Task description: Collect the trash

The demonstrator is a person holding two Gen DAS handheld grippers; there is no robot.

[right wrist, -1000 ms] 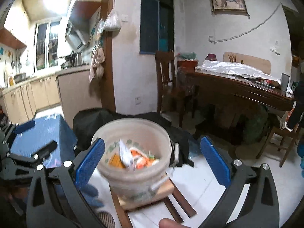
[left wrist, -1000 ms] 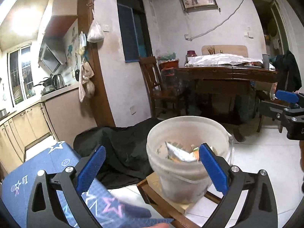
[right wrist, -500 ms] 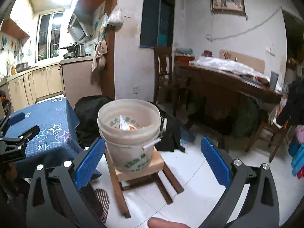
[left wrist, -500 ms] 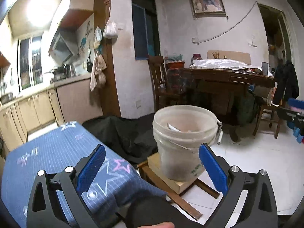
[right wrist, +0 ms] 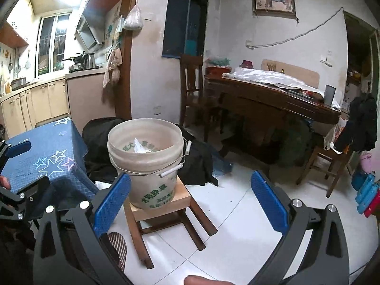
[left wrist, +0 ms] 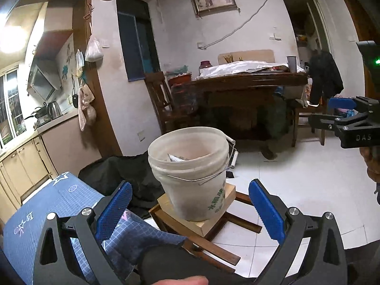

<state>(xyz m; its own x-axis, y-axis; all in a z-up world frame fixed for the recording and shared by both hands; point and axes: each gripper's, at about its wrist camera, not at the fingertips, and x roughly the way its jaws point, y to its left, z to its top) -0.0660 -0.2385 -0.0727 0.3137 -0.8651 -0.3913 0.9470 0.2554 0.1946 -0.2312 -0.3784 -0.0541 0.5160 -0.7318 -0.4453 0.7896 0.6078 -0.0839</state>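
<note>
A white plastic bucket point(left wrist: 194, 178) with green lettering and a wire handle stands on a small wooden stool point(left wrist: 201, 223). Crumpled wrappers point(left wrist: 177, 158) lie inside it, mostly hidden by the rim. My left gripper point(left wrist: 190, 211) is open and empty, held back from the bucket at about its base height. My right gripper point(right wrist: 190, 201) is also open and empty, further back, with the bucket point(right wrist: 147, 159) off to its left. The right gripper point(left wrist: 342, 111) shows at the right edge of the left wrist view. The left gripper point(right wrist: 16, 163) shows at the left edge of the right wrist view.
A low table under a blue star-patterned cloth point(right wrist: 45, 156) stands left of the stool. Black fabric point(right wrist: 99, 140) is heaped behind the bucket. A dark wooden dining table point(right wrist: 273, 99) and chairs point(right wrist: 327, 163) fill the back right. White tiled floor point(right wrist: 237, 225) lies open in front.
Both grippers have pulled back and away from the bucket, which now appears smaller with the stool legs in full view. The trash inside is now mostly hidden by the rim.
</note>
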